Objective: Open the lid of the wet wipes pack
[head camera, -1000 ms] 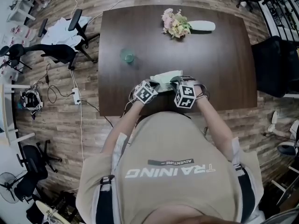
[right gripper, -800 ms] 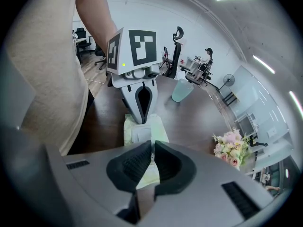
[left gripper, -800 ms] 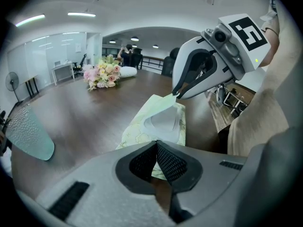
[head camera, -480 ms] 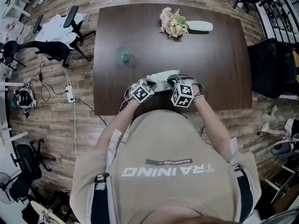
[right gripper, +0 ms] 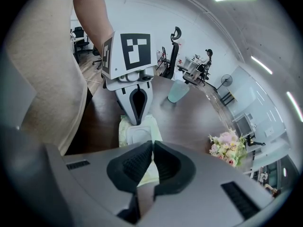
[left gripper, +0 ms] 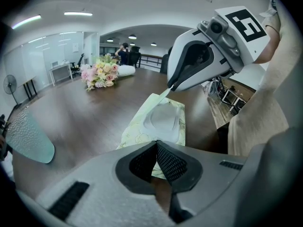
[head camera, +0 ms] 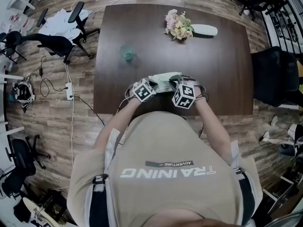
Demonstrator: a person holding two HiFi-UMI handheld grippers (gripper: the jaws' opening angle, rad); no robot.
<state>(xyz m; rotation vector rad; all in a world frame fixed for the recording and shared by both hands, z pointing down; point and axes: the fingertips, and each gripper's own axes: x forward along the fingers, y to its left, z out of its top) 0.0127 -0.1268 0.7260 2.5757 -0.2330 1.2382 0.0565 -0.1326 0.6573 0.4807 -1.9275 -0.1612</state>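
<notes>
Wet wipes pack (head camera: pixel 162 81) sits half hidden overhead, pinched by left fingers (left gripper: pixel 143 162) and just-closing right fingers (right gripper: pixel 134 167).

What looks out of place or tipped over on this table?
The pink flower bouquet with its white vase lies on its side near the dark wooden table's far edge, not standing. Nothing looks spilled.

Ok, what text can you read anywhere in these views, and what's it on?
"TRAINING": shirt, upside down in the head view.
"ADVENTURE": small dark strip beside it on the shirt.
wet wipes pack: floral print, no readable words.
marker cubes: black squares only, no words.
</notes>
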